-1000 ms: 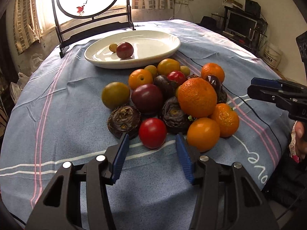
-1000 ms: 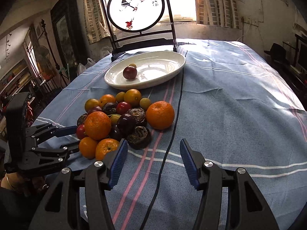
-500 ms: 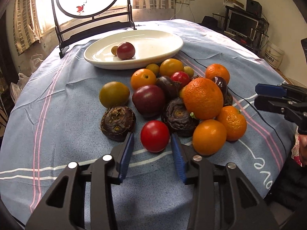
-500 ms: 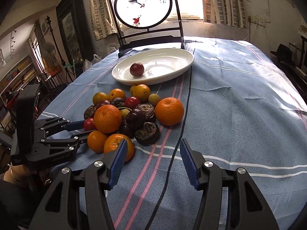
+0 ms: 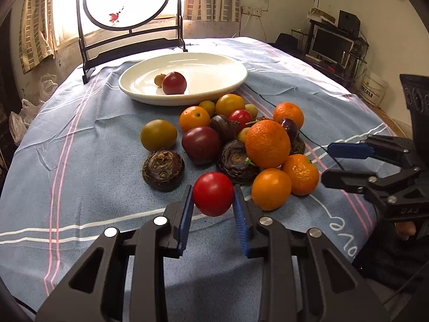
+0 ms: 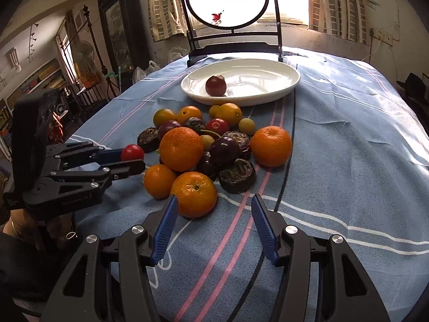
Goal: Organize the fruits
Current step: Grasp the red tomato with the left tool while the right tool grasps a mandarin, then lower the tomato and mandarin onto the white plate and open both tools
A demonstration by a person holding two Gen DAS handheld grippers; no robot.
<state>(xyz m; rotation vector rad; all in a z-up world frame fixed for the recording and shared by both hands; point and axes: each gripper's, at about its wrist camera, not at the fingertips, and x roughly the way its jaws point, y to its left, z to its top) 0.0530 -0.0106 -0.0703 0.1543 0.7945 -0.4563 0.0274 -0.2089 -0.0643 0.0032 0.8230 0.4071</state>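
Observation:
My left gripper point(image 5: 213, 201) is shut on a red tomato point(image 5: 213, 193) at the near edge of a fruit pile; it also shows in the right wrist view point(image 6: 131, 161) with the tomato point(image 6: 132, 152). The pile holds a large orange point(image 5: 267, 143), small oranges, dark plums and brown water chestnuts point(image 5: 163, 169). A white oval plate point(image 5: 214, 86) behind the pile holds a dark red plum point(image 5: 174, 83) and a small yellowish fruit. My right gripper point(image 6: 213, 214) is open, its left finger beside a small orange point(image 6: 193, 194).
A round table wears a blue striped cloth point(image 5: 80, 139). A black chair with a round painted back point(image 5: 126, 0) stands behind the plate. A black cable point(image 6: 289, 155) runs across the cloth right of the pile. Shelves and a monitor point(image 5: 332, 44) stand far right.
My left gripper moved forward and closed on the red tomato. My right gripper moved closer to the pile, now beside a small orange, still open.

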